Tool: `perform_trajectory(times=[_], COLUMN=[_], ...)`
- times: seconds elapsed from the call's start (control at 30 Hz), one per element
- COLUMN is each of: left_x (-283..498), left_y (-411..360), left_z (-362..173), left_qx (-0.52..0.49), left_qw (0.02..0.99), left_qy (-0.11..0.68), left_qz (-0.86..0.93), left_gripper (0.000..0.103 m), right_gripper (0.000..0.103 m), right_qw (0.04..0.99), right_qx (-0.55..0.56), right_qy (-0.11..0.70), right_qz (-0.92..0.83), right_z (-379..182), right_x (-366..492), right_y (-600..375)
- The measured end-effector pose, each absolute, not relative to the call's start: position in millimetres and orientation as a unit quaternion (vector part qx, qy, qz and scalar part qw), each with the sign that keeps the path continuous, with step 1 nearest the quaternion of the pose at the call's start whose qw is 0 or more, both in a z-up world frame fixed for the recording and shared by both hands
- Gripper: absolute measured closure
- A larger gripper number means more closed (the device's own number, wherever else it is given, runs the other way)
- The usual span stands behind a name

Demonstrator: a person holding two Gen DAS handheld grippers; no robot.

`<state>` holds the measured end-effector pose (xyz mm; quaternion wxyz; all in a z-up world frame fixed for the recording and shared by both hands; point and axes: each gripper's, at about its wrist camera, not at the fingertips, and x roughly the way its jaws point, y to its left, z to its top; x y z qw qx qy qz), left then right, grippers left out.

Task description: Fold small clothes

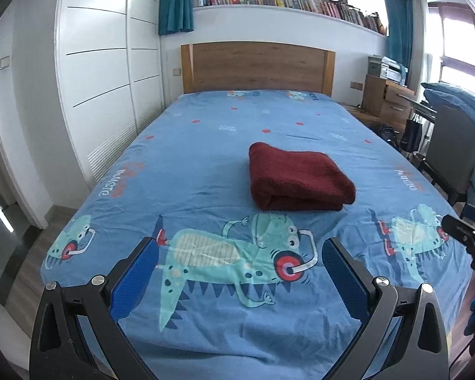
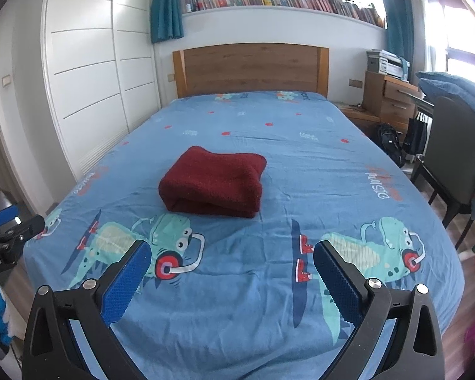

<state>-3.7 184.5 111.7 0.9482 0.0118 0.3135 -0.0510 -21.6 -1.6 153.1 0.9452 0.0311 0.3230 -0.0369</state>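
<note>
Well, my left claw (image 1: 240, 255) and right claw (image 2: 232, 255) are wide open, holding nothing, near the red cloth (image 1: 297, 180). It looks soft and light; I'd grab its near corners.

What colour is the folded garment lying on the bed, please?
Dark red garment; clearest in the right wrist view.

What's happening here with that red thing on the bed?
A person holds two grippers above a bed to fold small clothes. The dark red garment lies folded on the blue dinosaur sheet. The left gripper and right gripper are both open, short of it, touching nothing.
</note>
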Motion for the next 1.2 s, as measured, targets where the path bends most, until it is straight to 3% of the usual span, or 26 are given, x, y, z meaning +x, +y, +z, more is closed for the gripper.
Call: perform_trajectory(times=[1.2], left_x=[5], left_y=[189], left_z=[109], left_qx=[-0.003], left_qw=[0.947], left_qy=[0.319], left_qz=[-0.041], left_gripper=[0.001], right_gripper=[0.0], right_qw=[0.949], right_qx=[0.024], right_qy=[0.308], right_qz=[-0.061], right_z=[158], right_x=[-26], right_y=[-17])
